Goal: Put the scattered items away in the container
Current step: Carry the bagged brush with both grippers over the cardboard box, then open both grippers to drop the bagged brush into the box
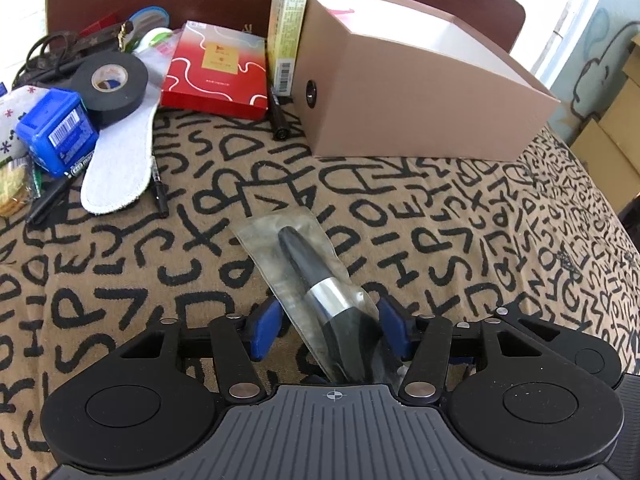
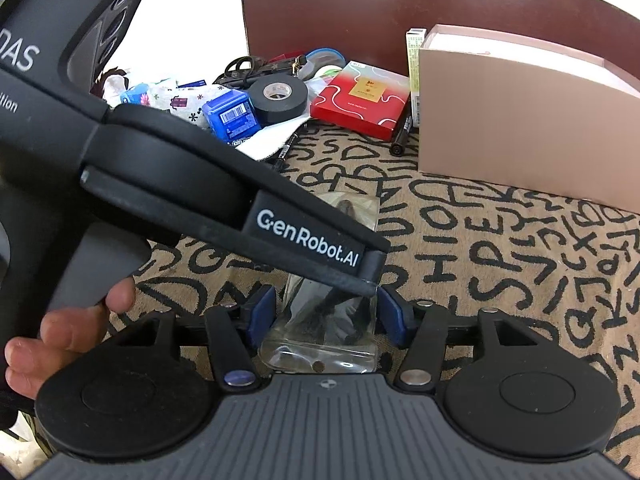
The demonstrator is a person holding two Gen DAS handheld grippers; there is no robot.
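Between our left gripper's (image 1: pixel 330 330) blue pads lies a clear plastic pouch holding a black, silver-banded object (image 1: pixel 320 280); the pads flank it without pressing, so the claw is released. Ahead on the letter-patterned cloth (image 1: pixel 440 232) stands the open tan cardboard box (image 1: pixel 420 92). Left of it sit a red packet (image 1: pixel 216 70) and a black tape roll (image 1: pixel 110 84).

In the right wrist view, our right gripper (image 2: pixel 328 318) also straddles the pouch (image 2: pixel 320 344), released, with the left gripper's body (image 2: pixel 280 228) crossing above.
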